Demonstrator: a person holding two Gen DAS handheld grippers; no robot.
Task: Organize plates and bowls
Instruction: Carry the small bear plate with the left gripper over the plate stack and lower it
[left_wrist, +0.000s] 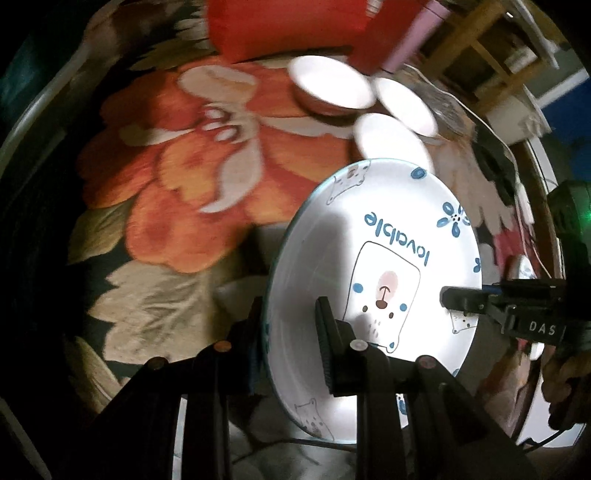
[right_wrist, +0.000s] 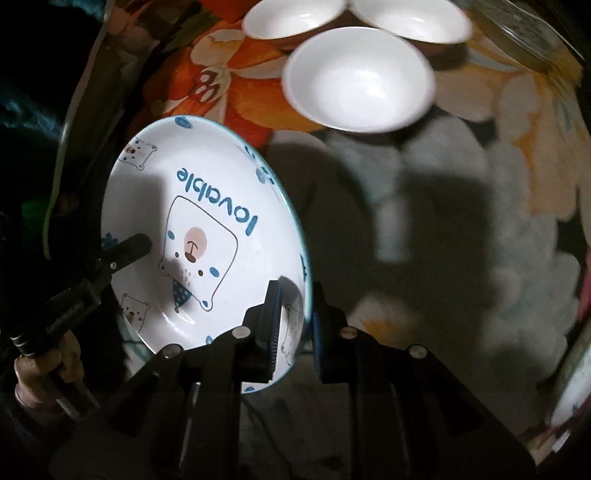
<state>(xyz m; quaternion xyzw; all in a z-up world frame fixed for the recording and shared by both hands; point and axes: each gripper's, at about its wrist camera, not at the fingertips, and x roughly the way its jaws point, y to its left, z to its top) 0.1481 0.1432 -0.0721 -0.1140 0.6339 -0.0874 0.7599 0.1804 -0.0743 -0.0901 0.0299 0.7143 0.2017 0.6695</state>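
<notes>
A white plate with a blue rim, a bear drawing and the word "lovable" (left_wrist: 384, 258) is held tilted above the floral cloth. My left gripper (left_wrist: 291, 332) is shut on its near left rim. My right gripper (right_wrist: 295, 325) is shut on the opposite rim; it also shows in the left wrist view (left_wrist: 461, 299). The plate shows in the right wrist view (right_wrist: 207, 236), with the left gripper's finger (right_wrist: 129, 251) on it. Three white bowls (right_wrist: 358, 77) (right_wrist: 291, 18) (right_wrist: 413, 18) stand close together on the cloth beyond the plate; they also show in the left wrist view (left_wrist: 328, 85).
The table carries a floral cloth (left_wrist: 207, 177) with an orange flower. A red box (left_wrist: 280, 26) and a pink bottle (left_wrist: 417, 33) stand at the far edge. A white cable (left_wrist: 491, 129) and wooden furniture (left_wrist: 491, 48) lie to the right. Another plate's edge (right_wrist: 569, 398) shows at right.
</notes>
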